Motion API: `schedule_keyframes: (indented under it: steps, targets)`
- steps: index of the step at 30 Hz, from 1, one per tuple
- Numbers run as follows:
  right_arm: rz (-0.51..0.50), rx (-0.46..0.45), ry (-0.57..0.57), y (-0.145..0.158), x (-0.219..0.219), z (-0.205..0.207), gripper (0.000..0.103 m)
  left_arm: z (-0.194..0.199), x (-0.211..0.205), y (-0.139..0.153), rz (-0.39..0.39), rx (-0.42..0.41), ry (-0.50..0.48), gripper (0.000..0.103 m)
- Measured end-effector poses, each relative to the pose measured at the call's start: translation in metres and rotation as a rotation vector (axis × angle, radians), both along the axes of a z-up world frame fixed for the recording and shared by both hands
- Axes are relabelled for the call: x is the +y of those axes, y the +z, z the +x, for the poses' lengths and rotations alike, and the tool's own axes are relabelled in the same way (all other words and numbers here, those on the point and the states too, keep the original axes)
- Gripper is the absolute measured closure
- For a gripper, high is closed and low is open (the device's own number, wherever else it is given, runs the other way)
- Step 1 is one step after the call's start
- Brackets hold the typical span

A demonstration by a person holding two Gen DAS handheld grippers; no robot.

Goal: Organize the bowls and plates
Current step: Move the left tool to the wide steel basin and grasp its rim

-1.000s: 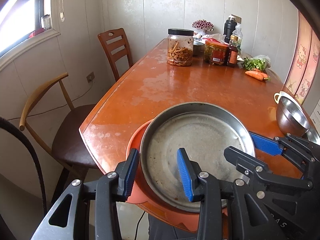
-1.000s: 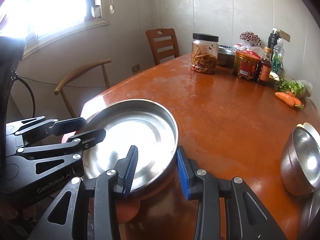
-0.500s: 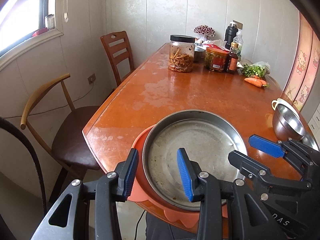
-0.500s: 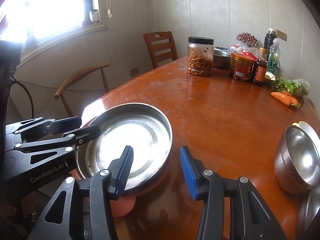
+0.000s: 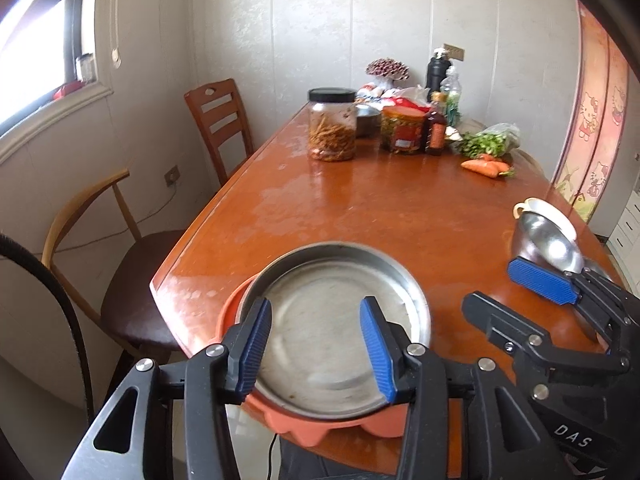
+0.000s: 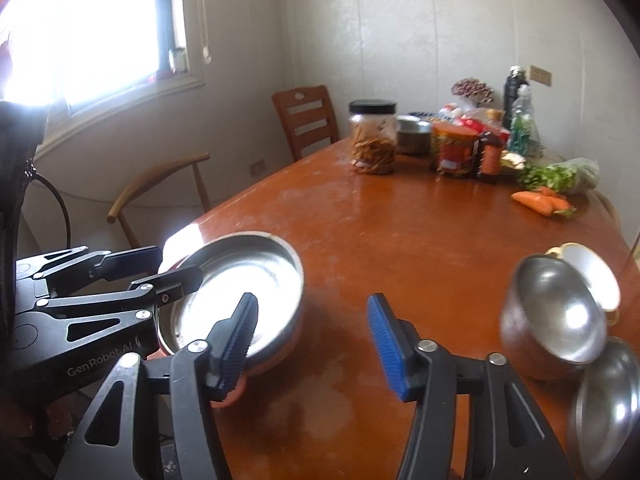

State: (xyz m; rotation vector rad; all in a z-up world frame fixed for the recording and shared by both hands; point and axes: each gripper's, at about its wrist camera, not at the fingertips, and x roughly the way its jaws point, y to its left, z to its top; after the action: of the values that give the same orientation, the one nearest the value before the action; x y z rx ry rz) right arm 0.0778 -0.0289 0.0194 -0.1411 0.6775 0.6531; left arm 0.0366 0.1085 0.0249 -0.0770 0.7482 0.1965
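A steel plate (image 5: 332,320) rests on an orange plate (image 5: 312,428) at the table's near edge, and the right wrist view shows the steel plate (image 6: 240,292) too. My left gripper (image 5: 316,348) hovers above its near rim with jaws opening, and the pads do not touch it. My right gripper (image 6: 314,344) hangs over the plate's right side and the bare tabletop. Its jaws are also opening and hold nothing. Each view shows the other tool: the right gripper (image 5: 512,300) and the left gripper (image 6: 160,270). Steel bowls (image 6: 556,320) lie tilted at the right.
A white cup (image 6: 588,276) sits behind the bowls. At the table's far end stand a snack jar (image 5: 332,128), a red-labelled jar (image 5: 402,132), bottles, greens and carrots (image 5: 484,167). Two chairs (image 5: 216,128) line the left side below a window.
Both grippers have let go of the steel plate's rim, spread their jaws and drawn back and up. The plate stays on the orange one.
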Motion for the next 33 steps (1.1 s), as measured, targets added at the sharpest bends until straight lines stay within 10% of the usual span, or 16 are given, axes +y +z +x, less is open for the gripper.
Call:
schedule_keyframes:
  steps: [33]
  targets:
    - [0.084,-0.139,-0.422,0.064,-0.28,-0.019,0.027,0.032,-0.208,0.045,-0.064,-0.032,-0.32,0.04]
